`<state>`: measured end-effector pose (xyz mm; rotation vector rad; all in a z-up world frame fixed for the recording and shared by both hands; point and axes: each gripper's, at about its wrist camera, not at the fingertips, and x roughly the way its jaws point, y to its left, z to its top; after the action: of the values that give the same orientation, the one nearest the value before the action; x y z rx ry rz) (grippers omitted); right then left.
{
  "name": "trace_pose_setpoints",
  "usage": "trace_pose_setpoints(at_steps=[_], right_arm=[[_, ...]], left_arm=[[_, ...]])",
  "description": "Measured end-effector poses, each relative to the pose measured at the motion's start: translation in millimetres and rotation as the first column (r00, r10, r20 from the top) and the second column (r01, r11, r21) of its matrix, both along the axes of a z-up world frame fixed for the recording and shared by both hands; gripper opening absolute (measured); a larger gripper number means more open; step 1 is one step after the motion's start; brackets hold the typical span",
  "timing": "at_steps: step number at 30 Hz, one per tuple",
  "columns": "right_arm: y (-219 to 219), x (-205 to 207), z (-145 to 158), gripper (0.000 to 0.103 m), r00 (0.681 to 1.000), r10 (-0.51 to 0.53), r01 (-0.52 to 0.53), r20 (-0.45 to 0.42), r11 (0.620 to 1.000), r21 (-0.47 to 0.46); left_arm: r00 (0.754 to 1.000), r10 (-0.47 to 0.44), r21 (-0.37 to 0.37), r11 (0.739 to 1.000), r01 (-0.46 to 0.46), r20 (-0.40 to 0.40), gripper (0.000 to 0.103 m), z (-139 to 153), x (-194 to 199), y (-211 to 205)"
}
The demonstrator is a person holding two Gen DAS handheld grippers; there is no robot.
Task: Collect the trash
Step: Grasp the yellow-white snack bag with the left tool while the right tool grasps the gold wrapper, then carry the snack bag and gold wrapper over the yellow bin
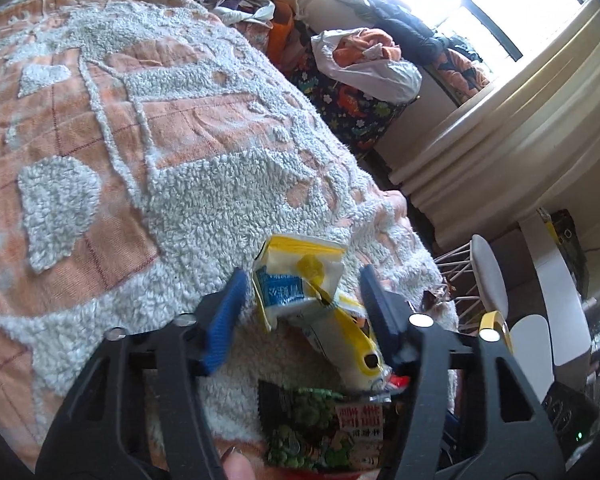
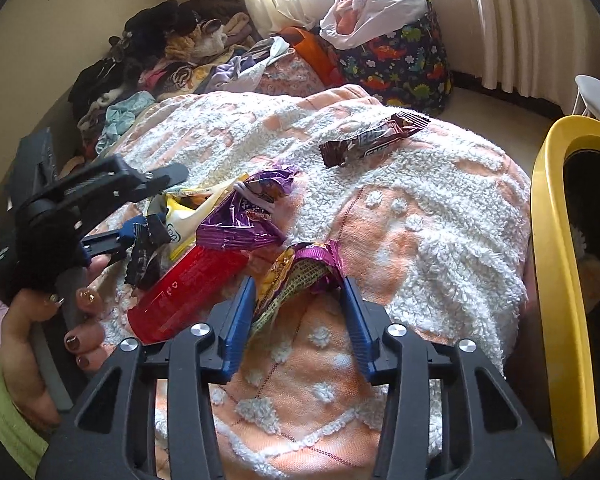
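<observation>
Trash lies on an orange and white blanket. In the left wrist view my left gripper is open around a white, yellow and blue wrapper; a green snack packet lies below it. In the right wrist view my right gripper is open around the end of a purple and yellow wrapper. Beside it lie a red packet, a crumpled purple wrapper and, farther off, a brown candy bar wrapper. The left gripper shows there, over the yellow wrapper.
A yellow-rimmed bin stands at the bed's right edge. Clothes are piled at the far side. A dinosaur-print bag with a white plastic bag stands by the curtains. A white chair is beside the bed.
</observation>
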<state>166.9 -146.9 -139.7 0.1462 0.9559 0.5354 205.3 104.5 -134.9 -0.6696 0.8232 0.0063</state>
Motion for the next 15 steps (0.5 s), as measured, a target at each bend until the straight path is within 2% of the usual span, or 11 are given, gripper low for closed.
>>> trace_pose_setpoints(at_steps=[2, 7, 9, 15], right_arm=[[-1, -1, 1, 0.036, 1.0, 0.001, -0.001, -0.005, 1.0, 0.009], [-5, -2, 3, 0.03, 1.0, 0.008, -0.008, -0.014, 1.0, 0.023], [-7, -4, 4, 0.024, 1.0, 0.02, -0.019, -0.024, 0.999, 0.032], [-3, -11, 13, 0.017, 0.996, 0.087, -0.086, -0.021, 0.996, 0.028]], left_arm=[[1.0, -0.002, 0.0, 1.0, 0.002, -0.01, 0.035, 0, 4, -1], [1.0, -0.012, 0.017, 1.0, 0.013, -0.023, 0.031, 2, 4, -2], [1.0, -0.005, 0.011, 1.0, 0.005, -0.021, 0.03, 6, 2, 0], [1.0, 0.013, 0.018, 1.0, -0.012, -0.004, 0.029, 19, -4, 2]])
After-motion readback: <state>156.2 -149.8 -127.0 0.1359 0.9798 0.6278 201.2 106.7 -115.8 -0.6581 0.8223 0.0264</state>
